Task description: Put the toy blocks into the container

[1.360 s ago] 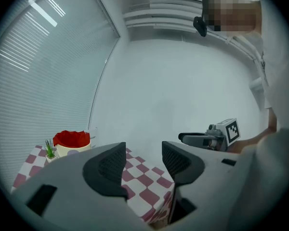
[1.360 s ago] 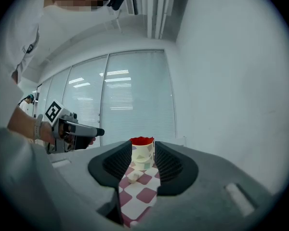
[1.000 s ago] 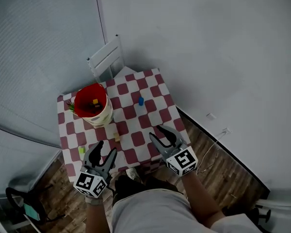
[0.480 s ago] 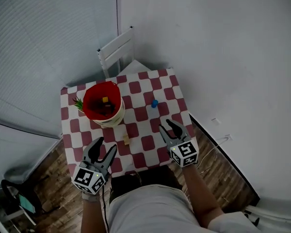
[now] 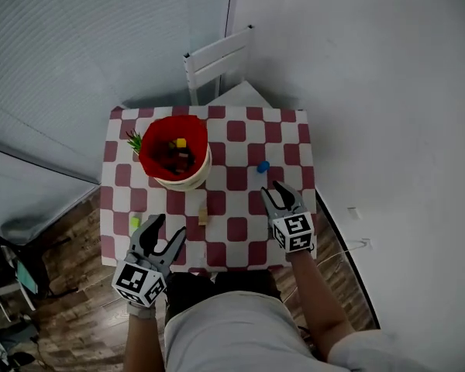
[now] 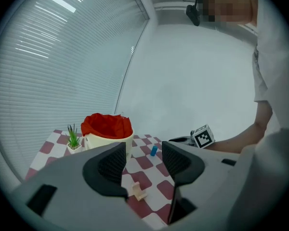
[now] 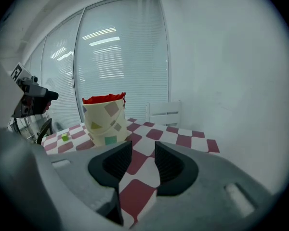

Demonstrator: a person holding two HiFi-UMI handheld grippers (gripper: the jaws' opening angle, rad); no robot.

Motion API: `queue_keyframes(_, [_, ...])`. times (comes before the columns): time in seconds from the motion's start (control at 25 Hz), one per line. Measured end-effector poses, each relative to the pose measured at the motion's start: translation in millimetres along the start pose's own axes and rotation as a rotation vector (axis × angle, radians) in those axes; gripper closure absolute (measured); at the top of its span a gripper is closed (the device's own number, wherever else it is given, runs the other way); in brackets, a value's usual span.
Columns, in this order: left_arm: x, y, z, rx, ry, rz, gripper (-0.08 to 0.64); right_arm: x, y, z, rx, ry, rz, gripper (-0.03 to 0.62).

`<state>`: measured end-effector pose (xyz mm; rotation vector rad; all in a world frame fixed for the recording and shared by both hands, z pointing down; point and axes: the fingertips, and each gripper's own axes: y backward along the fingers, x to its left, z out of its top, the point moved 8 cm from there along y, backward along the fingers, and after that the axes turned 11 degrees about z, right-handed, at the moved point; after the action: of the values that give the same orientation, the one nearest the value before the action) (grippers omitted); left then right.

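Note:
A cream bucket with a red liner (image 5: 174, 157) stands at the back left of the checkered table (image 5: 240, 134), with several blocks inside. Three blocks lie loose on the cloth: a blue one (image 5: 263, 166), a tan one (image 5: 203, 217) and a green one (image 5: 135, 222). My left gripper (image 5: 167, 229) is open over the front left edge, empty. In the left gripper view the tan block (image 6: 138, 191) lies just ahead of the jaws, with the bucket (image 6: 107, 134) and blue block (image 6: 154, 151) beyond. My right gripper (image 5: 277, 194) is open and empty, a little short of the blue block.
A small potted plant (image 5: 134, 140) sits left of the bucket. A white chair (image 5: 221, 60) stands behind the table. Window blinds run along the left and a white wall along the right. In the right gripper view the bucket (image 7: 106, 119) and green block (image 7: 65, 137) lie ahead left.
The head view has swung, so the table sits more squarely in front. Both grippers have come forward over the table's front edge and stayed open.

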<state>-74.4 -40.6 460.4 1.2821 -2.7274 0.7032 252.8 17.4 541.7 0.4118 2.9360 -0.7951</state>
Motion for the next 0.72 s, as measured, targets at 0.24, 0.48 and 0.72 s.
queue_keyframes(0.24, [-8,0,-13,0.014,0.056,0.122,0.341,-26,-28,-14,0.048,0.006,0.065,0.46])
queue_keyframes(0.48, [-22,1,-29,0.034,0.098,0.215,0.341,-50,-48,-28,0.091,0.016,0.075,0.46])
queue_keyframes(0.72, [-34,5,-44,0.054,0.13,0.281,0.341,-73,-65,-43,0.124,-0.005,0.088,0.459])
